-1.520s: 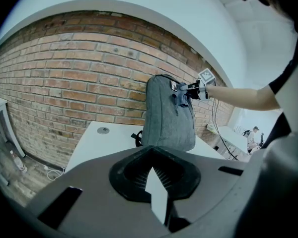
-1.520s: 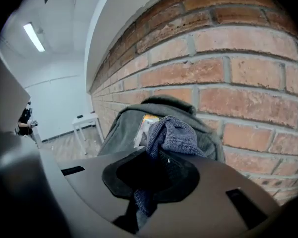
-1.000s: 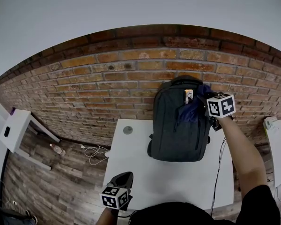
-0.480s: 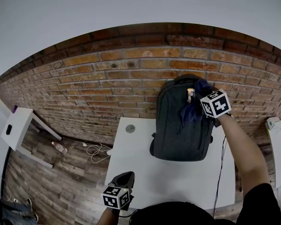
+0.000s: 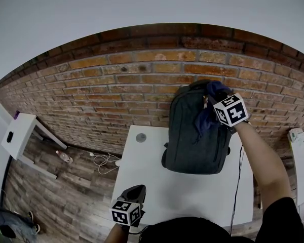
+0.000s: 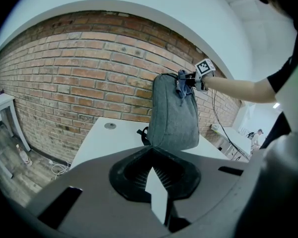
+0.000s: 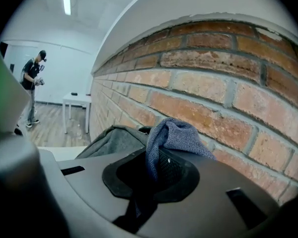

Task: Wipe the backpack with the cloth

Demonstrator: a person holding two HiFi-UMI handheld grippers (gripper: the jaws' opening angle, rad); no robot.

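Note:
A dark grey backpack stands upright on the white table, leaning back against the brick wall. My right gripper is at the backpack's upper right, shut on a blue cloth that hangs over the top and front of the bag. In the right gripper view the cloth bunches out of the jaws, with the backpack's top just beyond. My left gripper hovers low over the table's near edge, shut and holding nothing. The left gripper view shows the backpack ahead.
A round grey grommet sits in the table's far left corner. A black cable hangs by the table's right edge. On the wooden floor to the left are a white side table, white cables and a bottle.
My right gripper has carried the cloth slightly up and left along the backpack's upper right side. The left gripper has stayed where it was.

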